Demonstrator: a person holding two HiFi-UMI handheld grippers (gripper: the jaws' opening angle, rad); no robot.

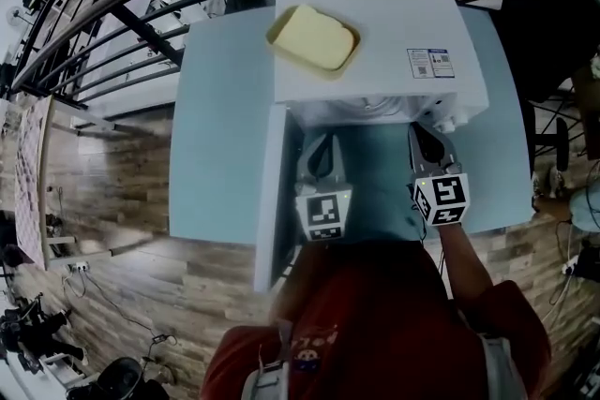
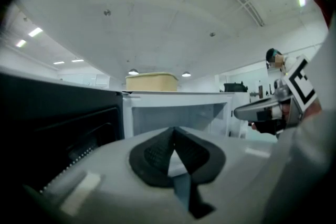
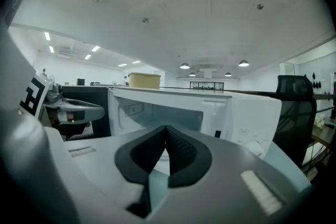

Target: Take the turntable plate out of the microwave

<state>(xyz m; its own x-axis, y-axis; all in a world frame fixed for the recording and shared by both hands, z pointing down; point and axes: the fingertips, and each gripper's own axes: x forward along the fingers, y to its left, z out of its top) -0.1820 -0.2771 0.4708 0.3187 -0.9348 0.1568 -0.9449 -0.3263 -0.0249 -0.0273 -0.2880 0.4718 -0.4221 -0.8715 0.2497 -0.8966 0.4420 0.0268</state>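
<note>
Holding both shut tight with nothing in them, my left tool (image 2: 174, 131) and right tool (image 3: 166, 129) point at the open microwave (image 3: 247, 113) on the table (image 1: 216, 136). I cannot see the plate inside.

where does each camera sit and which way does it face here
Head view: on the person's head, facing steeply down at the microwave, its open door and the table; shows left gripper, right gripper, red shirt.
Left gripper view: on the left gripper, facing along its shut jaws into the open microwave; right gripper at right edge.
Right gripper view: on the right gripper, facing along its shut jaws into the microwave; left gripper at left edge.
Shared: both gripper views show the yellow tray atop the microwave.
</note>
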